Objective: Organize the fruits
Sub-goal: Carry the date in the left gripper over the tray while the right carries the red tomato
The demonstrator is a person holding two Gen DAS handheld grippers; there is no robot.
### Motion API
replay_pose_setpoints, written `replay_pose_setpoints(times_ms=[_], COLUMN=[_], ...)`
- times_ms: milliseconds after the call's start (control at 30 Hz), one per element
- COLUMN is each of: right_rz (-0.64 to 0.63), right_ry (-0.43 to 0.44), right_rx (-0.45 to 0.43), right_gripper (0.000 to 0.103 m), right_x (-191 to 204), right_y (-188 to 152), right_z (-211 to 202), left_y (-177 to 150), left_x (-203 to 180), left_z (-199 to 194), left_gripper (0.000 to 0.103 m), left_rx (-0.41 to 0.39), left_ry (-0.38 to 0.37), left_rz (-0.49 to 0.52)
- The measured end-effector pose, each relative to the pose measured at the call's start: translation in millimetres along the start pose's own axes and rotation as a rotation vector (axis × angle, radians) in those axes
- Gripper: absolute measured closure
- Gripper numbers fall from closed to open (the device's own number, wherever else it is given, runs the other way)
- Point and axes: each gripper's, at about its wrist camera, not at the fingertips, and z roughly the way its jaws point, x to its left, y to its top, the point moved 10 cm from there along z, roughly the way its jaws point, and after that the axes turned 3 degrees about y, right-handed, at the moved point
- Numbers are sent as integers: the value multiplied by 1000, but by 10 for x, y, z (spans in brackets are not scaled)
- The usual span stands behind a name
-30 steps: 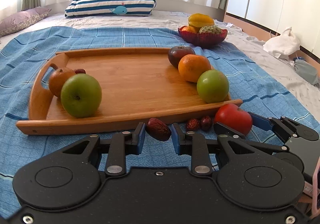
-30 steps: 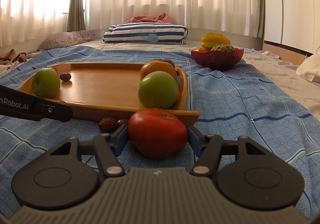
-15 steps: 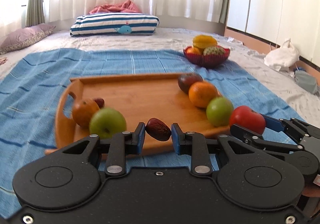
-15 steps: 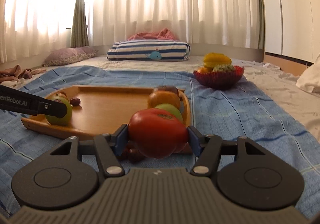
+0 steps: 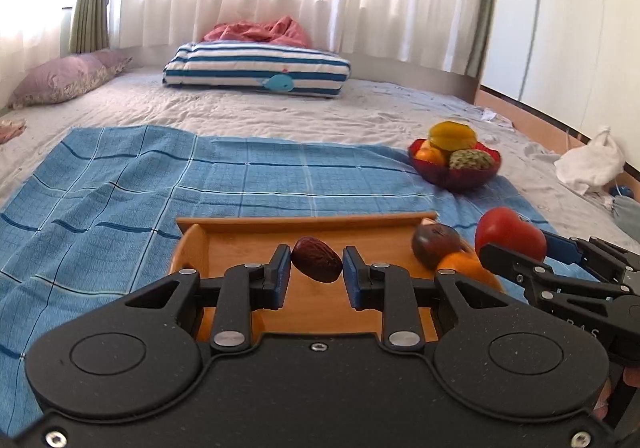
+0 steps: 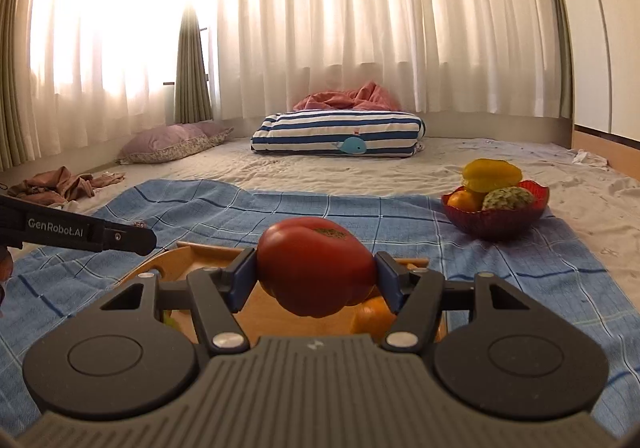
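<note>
A: Both tongs had risen since the earlier frames, so the blue checked cloth (image 5: 120, 199) and the wooden tray (image 5: 304, 224) had dropped low in each view, and the green apples had slipped out of sight behind the tong bodies.

B: What sat around them, biggest first?

A: The bed (image 6: 360, 167) spread ahead of both tongs, with the cloth over its near part. The tray lay just ahead of and below the left tongs (image 5: 317, 268), and the red bowl (image 5: 456, 175) of mixed fruit stood well beyond it, off toward the right tongs' side.

B: And what was held?

A: The right tongs (image 6: 316, 276) were clenched on the tomato (image 6: 316, 268), pads on its two flanks, carried above the tray's near end. The left tongs were clenched on the dried date (image 5: 317, 264), end to end, also over the tray. A dark plum (image 5: 436, 244) and an orange (image 5: 460, 268) sat on the tray between the two tongs.

B: How would they handle?

A: I judged the tomato heavier, smooth and soft, liable to bruise or slide if squeezed unevenly; its widest middle looked the right hold. The date seemed light, wrinkled, firm, easy to pinch but apt to pivot.

B: Room to move?

A: The tray's raised far rim and the fruit along its right side were the edges to mind; its middle and the cloth beyond appeared open.
</note>
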Motion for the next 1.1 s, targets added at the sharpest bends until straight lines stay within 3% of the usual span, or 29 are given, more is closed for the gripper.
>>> replay_pose_setpoints(times_ms=[200,400,567,833,1100], right_rz=[29,91,103,36,-54], right_ry=[5,-11,-44,-83,-128], right_rx=[74,197,280,409,451], right_gripper=[38,38,38,38,38], right_x=[-83,-238,-310,-224,-149], right_y=[110,76,-22,-177,-252], right_z=[509,1031,1392,1812,2015], left_y=[114,59,25,-84,-192], left_x=[257,473,672,808,907], left_z=[390,845,1160,1478,1702], left_gripper=[76,76,76,76,76], left_rx=[50,165,213,277,320], left_ry=[30,1,47,84,108], left_rz=[-29,-79,-109,-110,-122])
